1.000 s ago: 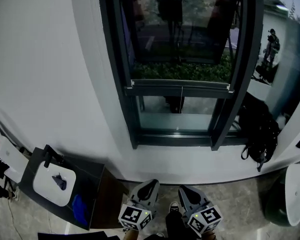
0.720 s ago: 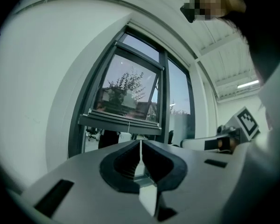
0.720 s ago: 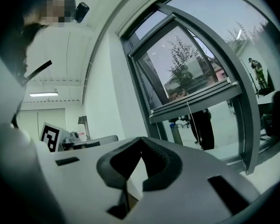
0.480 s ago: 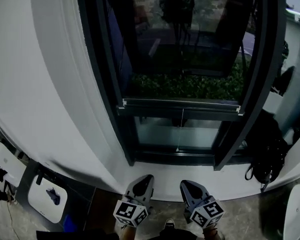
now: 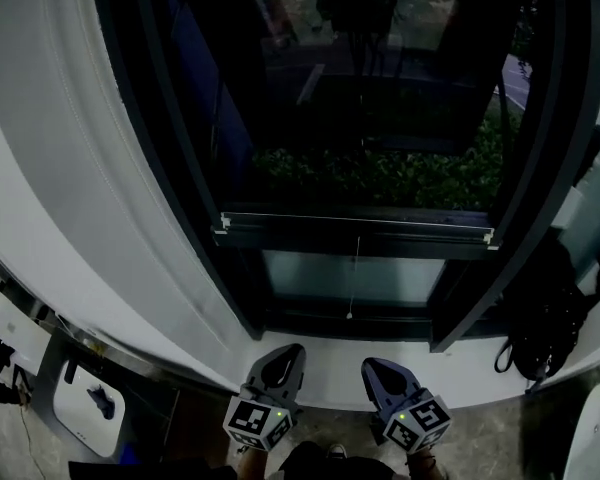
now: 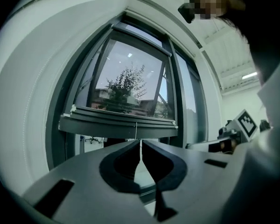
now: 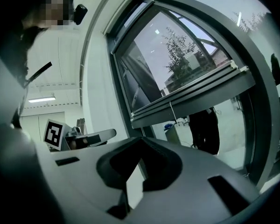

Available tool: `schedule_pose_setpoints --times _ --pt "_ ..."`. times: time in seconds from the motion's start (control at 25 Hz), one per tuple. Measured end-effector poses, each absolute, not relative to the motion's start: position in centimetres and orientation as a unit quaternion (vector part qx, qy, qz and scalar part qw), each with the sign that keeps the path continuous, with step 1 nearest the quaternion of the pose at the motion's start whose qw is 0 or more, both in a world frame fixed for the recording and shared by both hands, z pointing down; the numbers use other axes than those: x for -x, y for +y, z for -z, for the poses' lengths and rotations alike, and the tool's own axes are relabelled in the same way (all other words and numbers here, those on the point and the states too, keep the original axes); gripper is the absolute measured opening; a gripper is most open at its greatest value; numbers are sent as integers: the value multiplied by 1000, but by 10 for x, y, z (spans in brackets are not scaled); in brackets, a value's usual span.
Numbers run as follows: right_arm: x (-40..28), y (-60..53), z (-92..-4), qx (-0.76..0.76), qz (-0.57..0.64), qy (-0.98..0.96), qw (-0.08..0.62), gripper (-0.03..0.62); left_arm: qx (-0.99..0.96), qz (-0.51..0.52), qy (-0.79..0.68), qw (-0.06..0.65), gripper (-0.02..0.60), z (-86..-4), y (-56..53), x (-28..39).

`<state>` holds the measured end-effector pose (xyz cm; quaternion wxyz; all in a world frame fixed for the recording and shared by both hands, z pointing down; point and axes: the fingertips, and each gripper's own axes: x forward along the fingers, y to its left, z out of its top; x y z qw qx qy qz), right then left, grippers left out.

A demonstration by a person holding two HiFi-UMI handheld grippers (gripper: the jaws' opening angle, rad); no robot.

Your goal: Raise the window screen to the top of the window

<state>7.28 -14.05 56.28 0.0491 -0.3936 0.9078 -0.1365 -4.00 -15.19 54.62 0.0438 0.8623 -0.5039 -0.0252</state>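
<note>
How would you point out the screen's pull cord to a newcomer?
Find the tall dark-framed window in the white wall. A dark horizontal bar crosses its lower part. The cord is the thin pale line hanging from that bar's middle, the only dangling thing there.

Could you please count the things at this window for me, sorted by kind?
grippers: 2, the left gripper and the right gripper
screen bar: 1
pull cord: 1
backpack: 1
Total: 5
</note>
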Motion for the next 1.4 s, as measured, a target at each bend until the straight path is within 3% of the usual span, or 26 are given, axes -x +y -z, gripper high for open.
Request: schedule_pose_setpoints --times 0.48,0.68,1.04,1.28,1.4 --pt "-72 -224 -527 398 43 916 -8 9 -887 -19 -462 7 0 -527 -243 48" --pt "-58 -257 -512 405 12 914 -32 9 -901 -60 -427 -54 0 -515 -280 52" --pt "-49 -309 -495 413 -108 894 -138 11 -914 -76 -377 -131 0 -478 -337 65" --pt "-51 -337 -485 409 -155 876 -203 16 -907 -173 -345 -170 2 -481 -360 62" --pt "-55 -349 -489 392 -173 867 -254 80 -891 -237 -329 -204 2 -487 -368 58"
